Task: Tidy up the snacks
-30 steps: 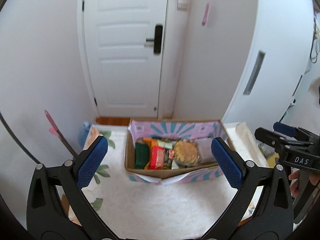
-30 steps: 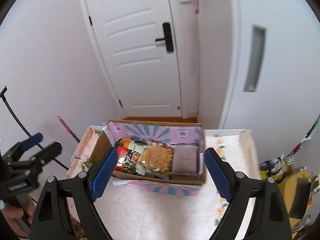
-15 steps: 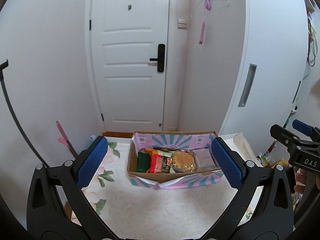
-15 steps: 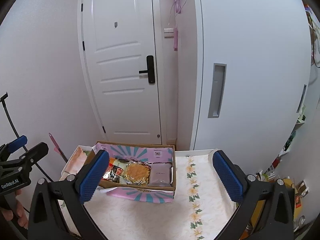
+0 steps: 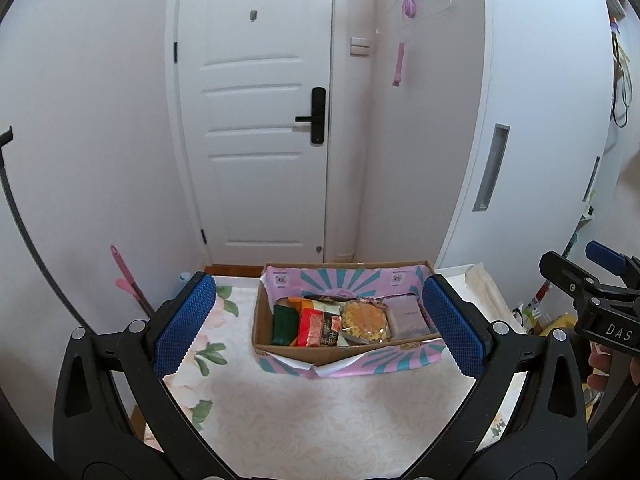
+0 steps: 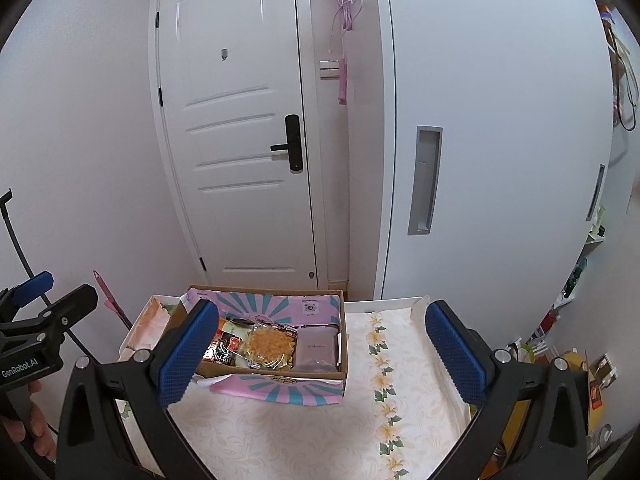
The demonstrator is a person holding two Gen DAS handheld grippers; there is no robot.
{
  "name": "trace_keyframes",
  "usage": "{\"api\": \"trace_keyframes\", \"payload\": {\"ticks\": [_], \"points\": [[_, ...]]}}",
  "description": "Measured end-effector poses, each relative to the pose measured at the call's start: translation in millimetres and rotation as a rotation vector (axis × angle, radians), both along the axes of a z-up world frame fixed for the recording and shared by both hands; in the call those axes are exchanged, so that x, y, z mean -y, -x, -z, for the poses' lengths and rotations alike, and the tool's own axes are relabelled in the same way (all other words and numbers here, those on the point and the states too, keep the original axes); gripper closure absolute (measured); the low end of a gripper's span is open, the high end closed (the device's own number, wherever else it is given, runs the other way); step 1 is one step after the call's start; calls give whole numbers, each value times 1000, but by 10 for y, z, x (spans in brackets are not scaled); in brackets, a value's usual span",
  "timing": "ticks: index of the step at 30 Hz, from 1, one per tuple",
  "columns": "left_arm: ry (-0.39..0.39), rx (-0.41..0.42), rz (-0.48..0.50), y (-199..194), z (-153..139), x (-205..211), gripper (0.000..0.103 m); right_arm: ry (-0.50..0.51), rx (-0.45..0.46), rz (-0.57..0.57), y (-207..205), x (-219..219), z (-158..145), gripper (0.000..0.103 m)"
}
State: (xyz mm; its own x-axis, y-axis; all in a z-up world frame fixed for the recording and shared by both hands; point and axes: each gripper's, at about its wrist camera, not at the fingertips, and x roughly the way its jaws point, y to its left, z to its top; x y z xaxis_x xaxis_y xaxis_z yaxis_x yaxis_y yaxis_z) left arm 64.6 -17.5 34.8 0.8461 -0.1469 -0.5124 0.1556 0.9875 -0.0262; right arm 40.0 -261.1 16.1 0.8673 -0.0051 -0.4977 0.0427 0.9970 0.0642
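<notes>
A cardboard box (image 5: 320, 354) lined with pink and teal paper stands on the floral-clothed table (image 5: 320, 420). Inside lie a green pack (image 5: 285, 322), a red pack (image 5: 316, 326), a round yellow cracker pack (image 5: 366, 318) and a grey-purple pack (image 5: 408, 316). My left gripper (image 5: 317, 282) hangs open in front of the box, nothing between its blue pads. My right gripper (image 6: 322, 308) is also wide open and holds nothing, with the box (image 6: 280, 378) ahead to its left. Each gripper shows at the edge of the other's view, held by a hand.
A white door (image 5: 256, 140) and a white cupboard (image 6: 500, 160) stand behind the table. A pink-handled tool (image 5: 126, 280) and a black cable lean at the left wall. Yellow clutter (image 6: 576, 364) sits past the table's right edge. Bare cloth (image 6: 400, 360) lies right of the box.
Both grippers have drawn back and risen, so the box looks smaller and farther off. The right gripper's jaws spread wider. The snacks in the box have not moved.
</notes>
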Motion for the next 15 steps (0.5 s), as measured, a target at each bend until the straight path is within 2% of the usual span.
{"api": "trace_keyframes", "payload": {"ticks": [15], "points": [[8,8,-7,14,-23,-27,0,11,7,5,8,-77,-13,0]]}}
